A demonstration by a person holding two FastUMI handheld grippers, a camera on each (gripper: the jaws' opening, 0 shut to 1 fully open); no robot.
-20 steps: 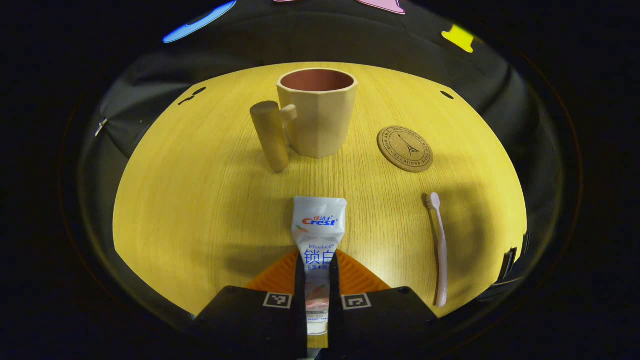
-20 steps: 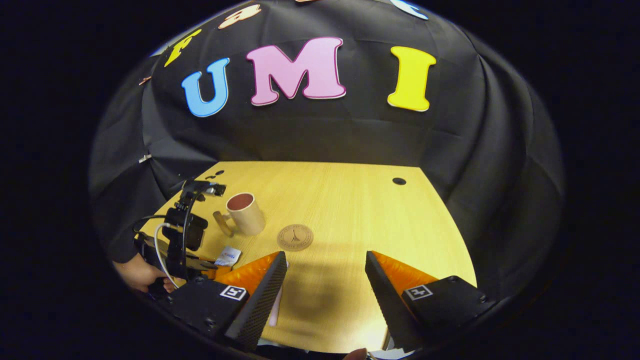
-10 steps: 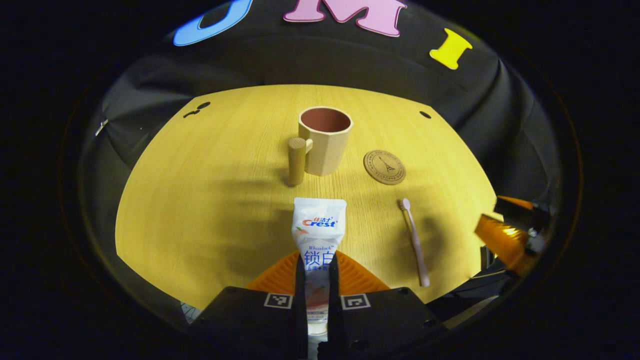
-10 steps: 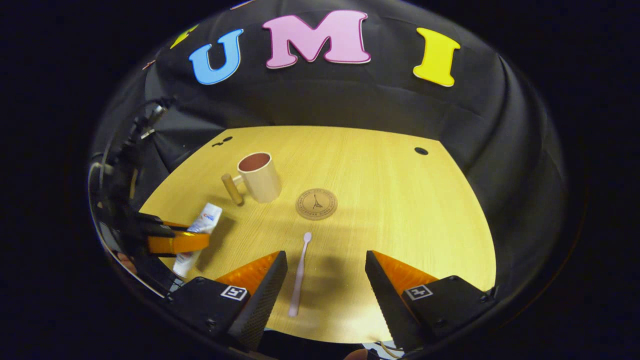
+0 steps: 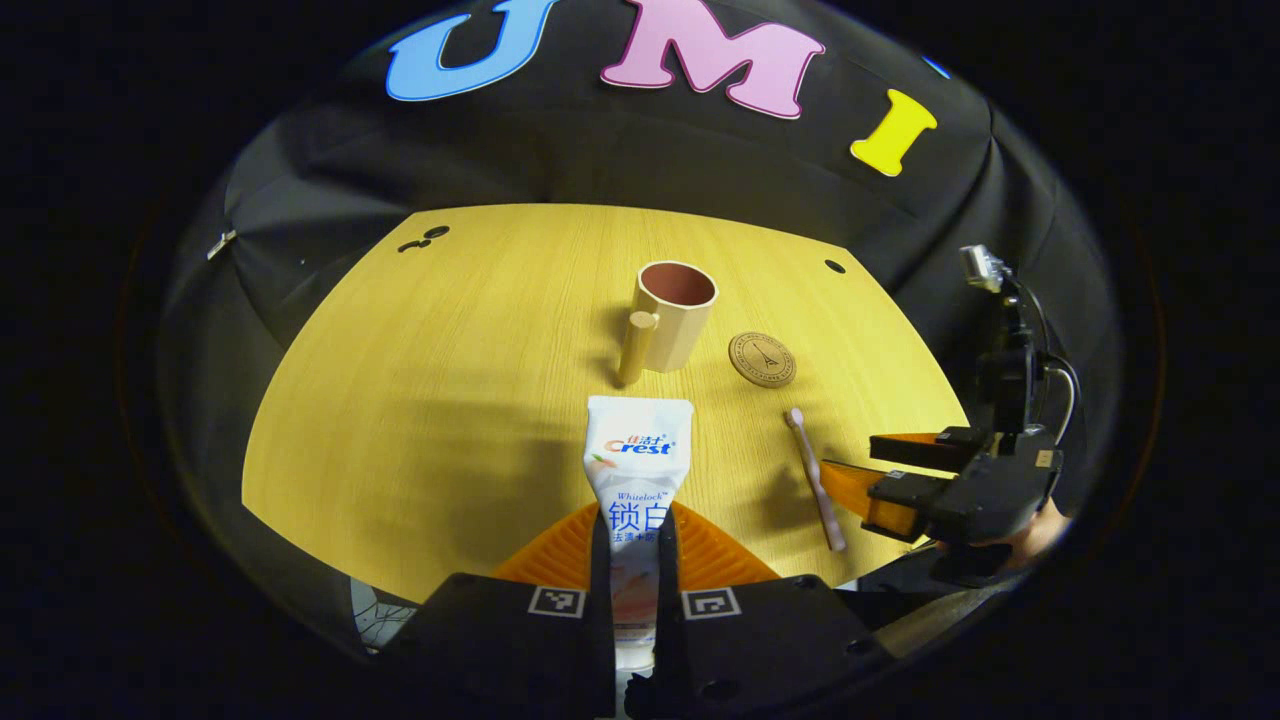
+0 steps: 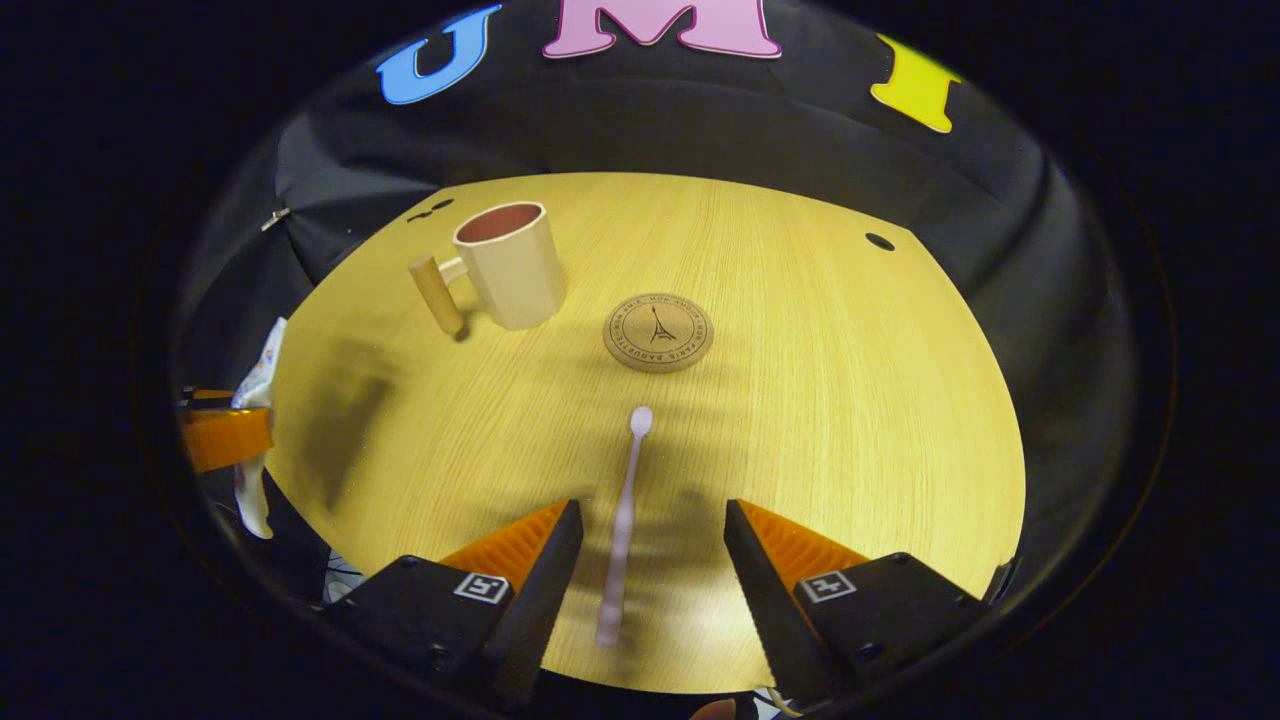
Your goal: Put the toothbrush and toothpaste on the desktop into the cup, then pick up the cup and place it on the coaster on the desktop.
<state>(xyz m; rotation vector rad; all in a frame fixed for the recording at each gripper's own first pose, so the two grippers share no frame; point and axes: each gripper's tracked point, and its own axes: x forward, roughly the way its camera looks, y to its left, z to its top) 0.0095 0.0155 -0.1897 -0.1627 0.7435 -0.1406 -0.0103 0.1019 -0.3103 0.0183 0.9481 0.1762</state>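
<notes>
My left gripper (image 5: 633,545) is shut on the white toothpaste tube (image 5: 637,470), held up off the yellow desktop. Past the tube stands the beige cup (image 5: 676,315) with its wooden handle toward me. The round cork coaster (image 5: 762,359) lies just right of the cup. The pink toothbrush (image 6: 622,525) lies flat on the desk, its handle between the fingers of my open right gripper (image 6: 650,560), which hovers over it. In the left gripper view the toothbrush (image 5: 815,477) lies next to the right gripper (image 5: 885,478). The cup (image 6: 508,265) and coaster (image 6: 658,332) sit beyond the brush head.
The wooden desktop (image 5: 440,380) has small dark holes near its far corners. Black cloth hangs behind and beside the desk. A hand (image 5: 1030,535) holds the right gripper's body at the desk's right edge. My left gripper's orange finger (image 6: 225,437) and the tube show at far left.
My left gripper has lifted and drawn back with the toothpaste, so the cup looks smaller. My right gripper has come down and forward over the toothbrush, whose handle now lies between its open fingers.
</notes>
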